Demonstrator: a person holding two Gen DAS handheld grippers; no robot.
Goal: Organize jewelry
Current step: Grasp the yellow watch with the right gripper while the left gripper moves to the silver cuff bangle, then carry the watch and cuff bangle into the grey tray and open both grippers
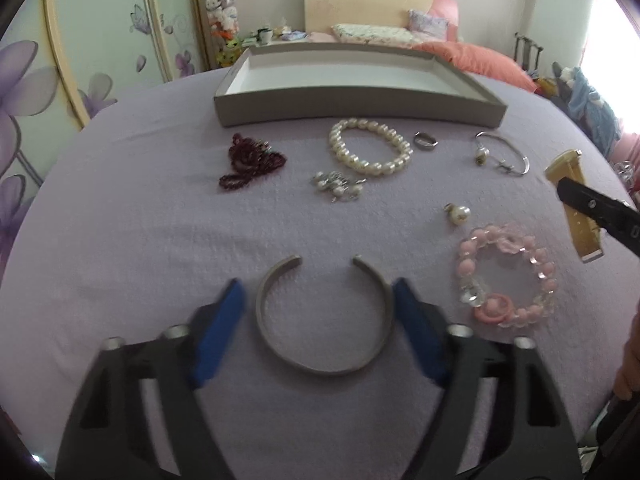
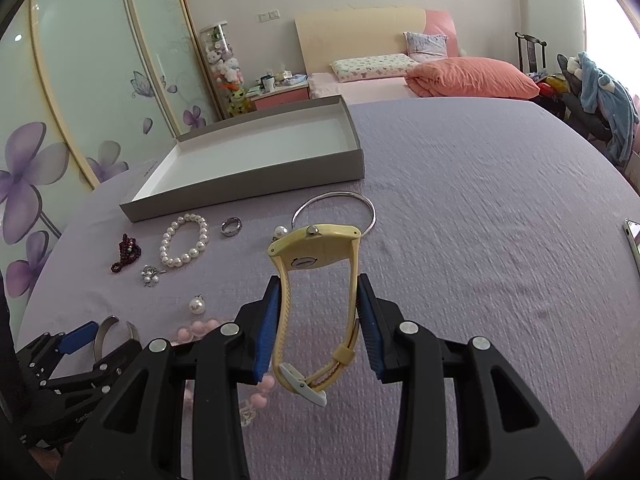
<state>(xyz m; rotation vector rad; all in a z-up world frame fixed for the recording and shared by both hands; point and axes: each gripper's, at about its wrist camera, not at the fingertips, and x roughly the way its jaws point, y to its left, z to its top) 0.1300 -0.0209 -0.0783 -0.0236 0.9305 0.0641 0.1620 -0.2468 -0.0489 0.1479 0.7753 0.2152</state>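
My left gripper (image 1: 320, 292) is open, its blue pads on either side of a grey open cuff bangle (image 1: 324, 320) lying on the lilac cloth. My right gripper (image 2: 318, 284) is shut on a yellow watch (image 2: 316, 252) and holds it above the cloth; the watch also shows in the left wrist view (image 1: 572, 200). An empty grey tray (image 1: 360, 110) stands at the back. Before it lie a dark red bead string (image 1: 252, 162), a white pearl bracelet (image 1: 370, 152), a ring (image 1: 425, 142), a thin silver bangle (image 1: 504, 154), pearl earrings (image 1: 338, 186), a single pearl (image 1: 459, 213) and a pink bead bracelet (image 1: 508, 280).
The lilac cloth (image 2: 480, 220) covers a round table. Behind it are a bed with an orange quilt (image 2: 472, 74) and a wardrobe with flower doors (image 2: 80, 100). A phone edge (image 2: 634, 240) lies at the table's right rim.
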